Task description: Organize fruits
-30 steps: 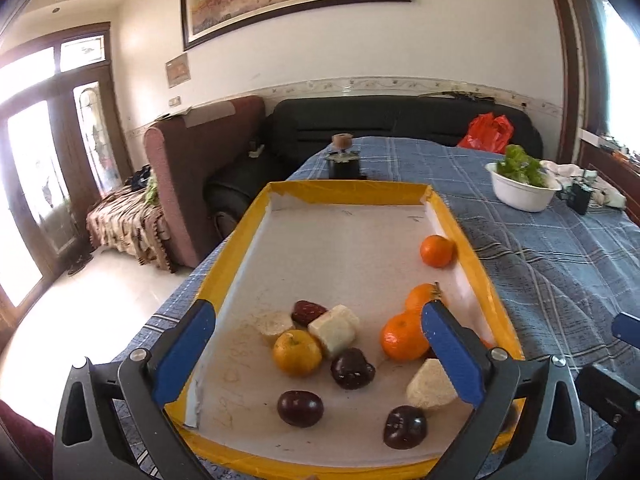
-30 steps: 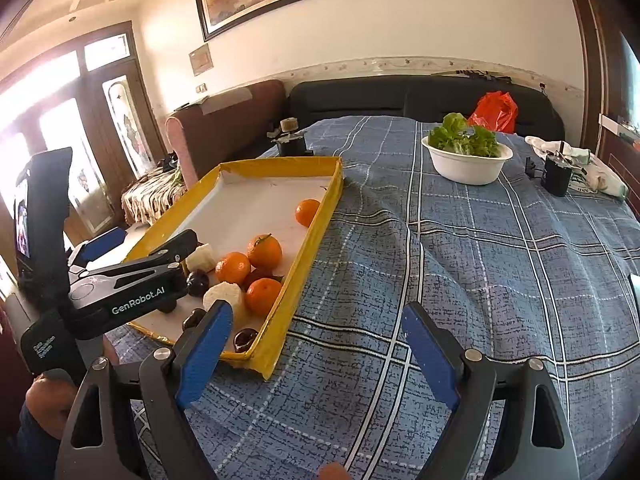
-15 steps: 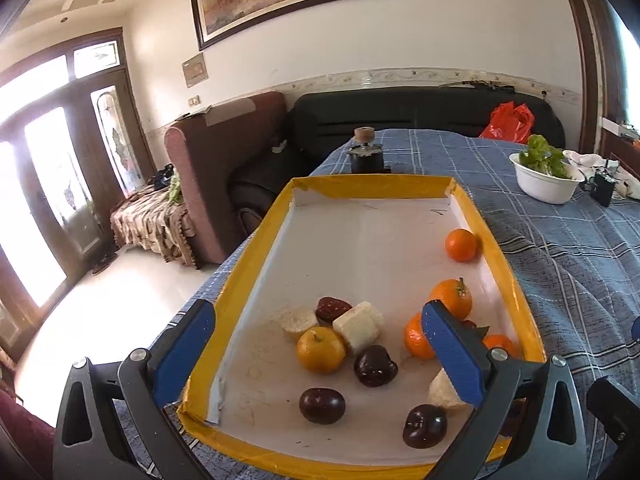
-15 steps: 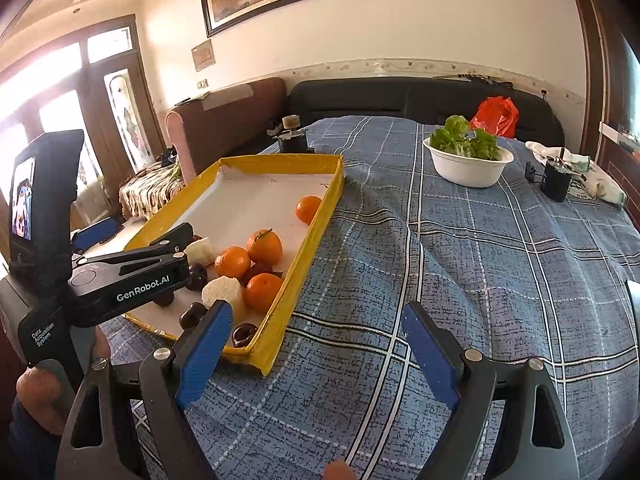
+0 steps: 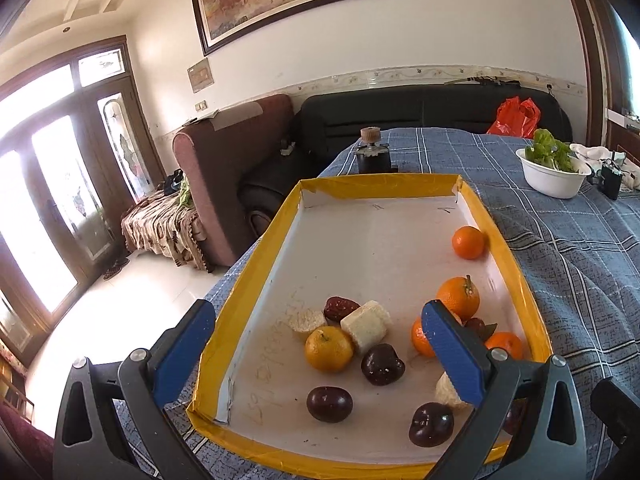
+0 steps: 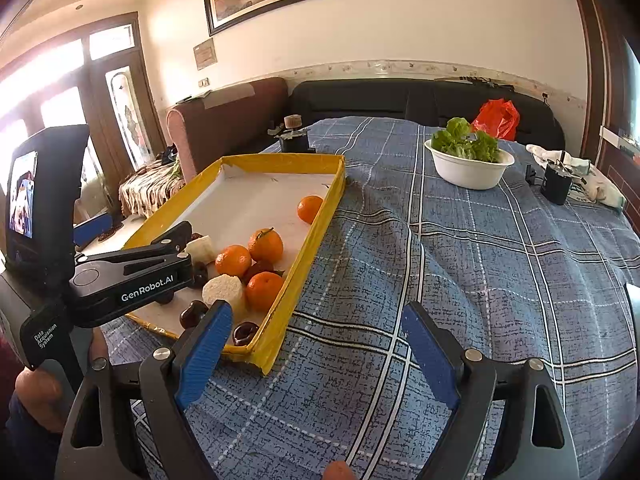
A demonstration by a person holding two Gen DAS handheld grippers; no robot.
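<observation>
Left gripper (image 5: 320,354): blue-padded jaws wide, holding nothing, low in frame over the near end of the shallow yellow-rimmed white tray (image 5: 505,258). Fruit sits in the tray's lower half: orange tangerines (image 5: 329,349), dark glossy plums (image 5: 329,404), pale cut fruit chunks (image 5: 365,327), one wrinkled red date (image 5: 340,308). A lone tangerine (image 5: 468,242) touches the right rim at mid-frame. The tray's upper half is bare white floor.

Right gripper (image 6: 316,354): jaws wide, holding nothing, over the blue plaid tablecloth (image 6: 480,264) just right of the tray's near corner. A white bowl of green lettuce (image 6: 469,166) stands upper right, well apart.
</observation>
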